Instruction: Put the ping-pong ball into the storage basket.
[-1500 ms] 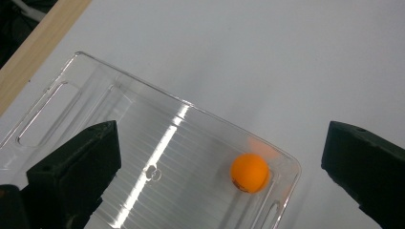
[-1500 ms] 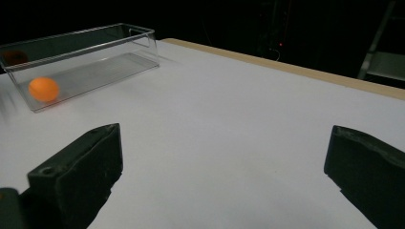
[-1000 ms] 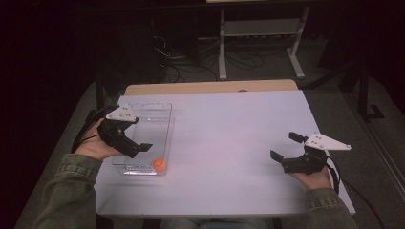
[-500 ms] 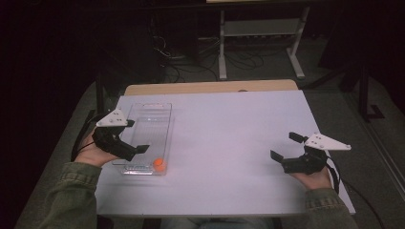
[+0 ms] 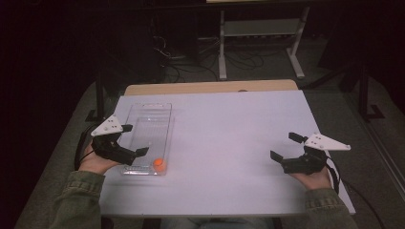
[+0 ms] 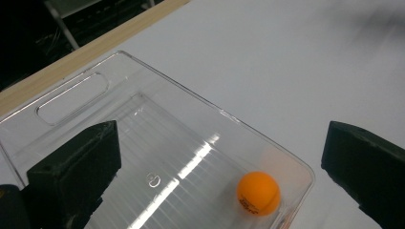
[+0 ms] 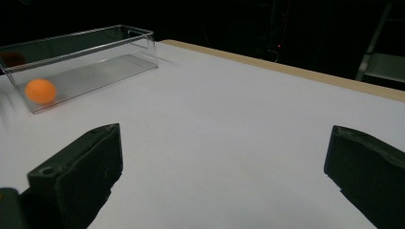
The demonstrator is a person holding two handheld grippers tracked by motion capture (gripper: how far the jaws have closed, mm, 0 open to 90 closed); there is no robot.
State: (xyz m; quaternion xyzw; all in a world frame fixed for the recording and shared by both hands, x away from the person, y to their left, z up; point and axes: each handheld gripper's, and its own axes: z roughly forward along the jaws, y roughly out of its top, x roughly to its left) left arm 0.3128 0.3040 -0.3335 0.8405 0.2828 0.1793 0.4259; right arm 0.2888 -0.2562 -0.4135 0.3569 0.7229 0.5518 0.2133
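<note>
Left gripper (image 5: 130, 141) is hovering wide-spread beside the clear plastic bin (image 5: 159, 109), small orange ball (image 5: 159, 164) sitting in its near corner, right gripper (image 5: 285, 149) idling spread; next probably calls for a pinch on the ball.

Orange ball (image 6: 258, 192) in clear tray (image 6: 143, 119) corner; jaws wide apart.

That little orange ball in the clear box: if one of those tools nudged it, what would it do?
The orange ball is round and smooth, so it would probably roll at a touch. It looks like a light table-tennis ball, likely to skitter. The clear box has raised walls that should stop it.
</note>
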